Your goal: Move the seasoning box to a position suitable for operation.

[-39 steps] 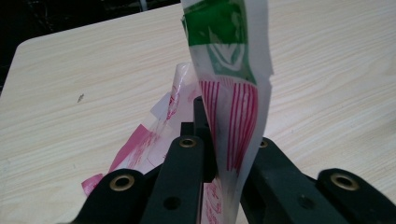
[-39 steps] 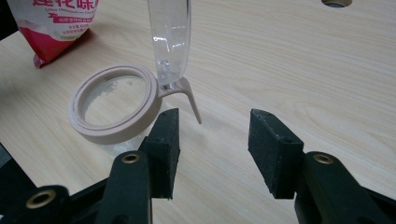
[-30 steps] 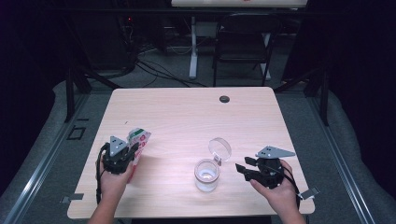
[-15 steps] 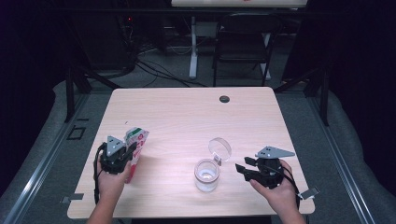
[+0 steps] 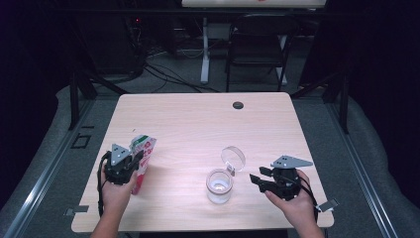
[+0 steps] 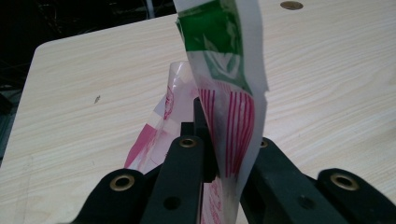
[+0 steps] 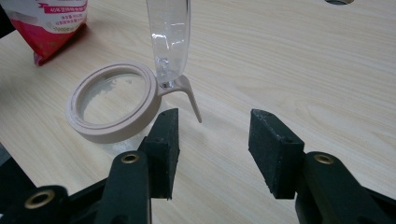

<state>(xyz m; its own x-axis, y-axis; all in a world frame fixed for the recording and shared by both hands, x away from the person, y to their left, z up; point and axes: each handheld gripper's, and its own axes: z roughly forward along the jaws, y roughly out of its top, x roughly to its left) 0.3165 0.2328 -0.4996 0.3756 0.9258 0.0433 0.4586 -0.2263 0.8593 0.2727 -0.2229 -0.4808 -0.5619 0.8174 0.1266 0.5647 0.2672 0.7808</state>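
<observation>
Lower left: left hand-held gripper clamped on red-and-white pouch, unmoved from a second ago. Lower centre: open jar on tabletop. Lower right: right hand-held gripper wide, empty. Pouring probably not begun.

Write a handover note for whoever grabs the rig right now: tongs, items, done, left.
Left tongs: shut on the red, white and green bag, held upright at the table's left front.
Right tongs: open, nothing between them, just right of the jar.
Jar: clear, front centre of the table, hinged lid flipped open and standing up; a little white content at the bottom.
Done: bag gripped, jar open.
Left, probably: carry the bag over and pour into the jar, perhaps steadying the jar with the right tongs, then close the lid.
</observation>
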